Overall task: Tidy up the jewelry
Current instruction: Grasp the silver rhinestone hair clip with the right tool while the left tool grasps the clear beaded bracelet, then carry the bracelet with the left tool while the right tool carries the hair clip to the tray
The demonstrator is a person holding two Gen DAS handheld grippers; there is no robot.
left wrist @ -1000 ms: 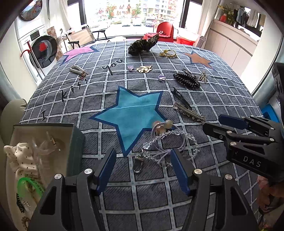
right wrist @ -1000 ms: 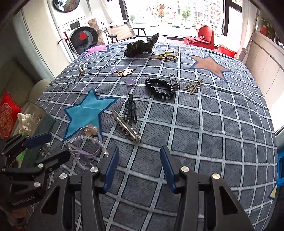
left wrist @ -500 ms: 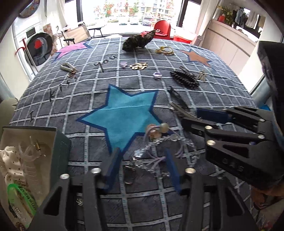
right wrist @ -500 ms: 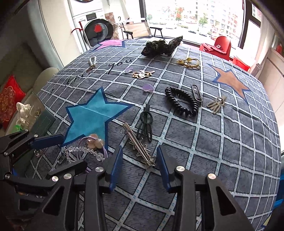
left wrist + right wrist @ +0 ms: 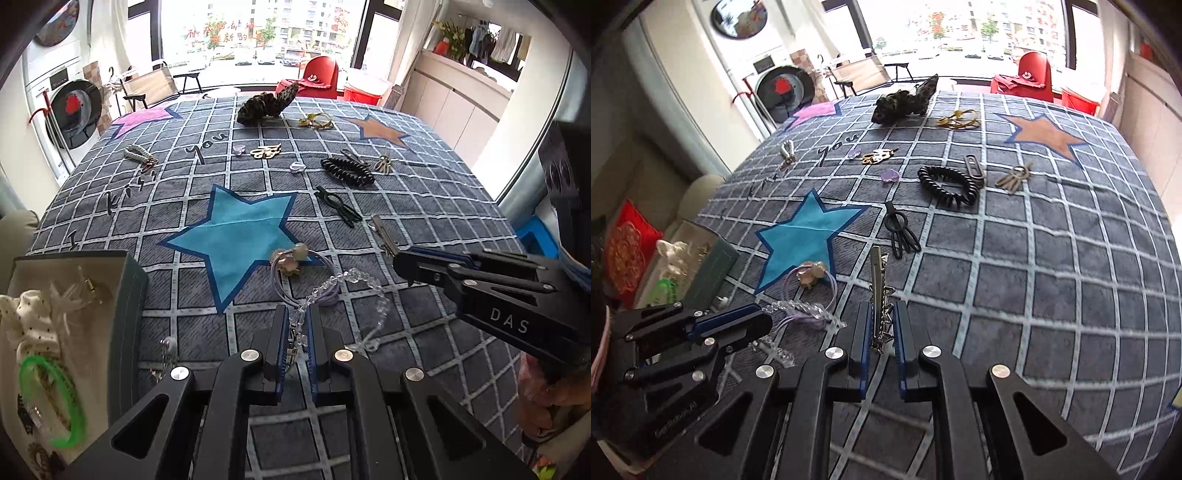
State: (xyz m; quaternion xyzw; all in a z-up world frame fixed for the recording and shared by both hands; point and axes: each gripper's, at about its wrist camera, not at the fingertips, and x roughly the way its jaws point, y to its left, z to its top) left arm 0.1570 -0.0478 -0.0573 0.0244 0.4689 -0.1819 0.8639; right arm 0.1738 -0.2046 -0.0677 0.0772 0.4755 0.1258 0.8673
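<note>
"DAS" marks my right claw (image 5: 402,264), clamped on a toothed metal clip (image 5: 880,295); my left claw (image 5: 295,328) pinches clear faceted beads (image 5: 364,284).

I hold two hand-held grippers, a left one (image 5: 295,332) and a right one (image 5: 881,332). I count four stars on the cloth: one blue star (image 5: 236,236), one orange star (image 5: 382,129), one pink star (image 5: 142,118), plus part of one more. I see one box (image 5: 125,295), one black coil (image 5: 347,171), one green ring (image 5: 51,402) and one red chair (image 5: 323,74).
</note>
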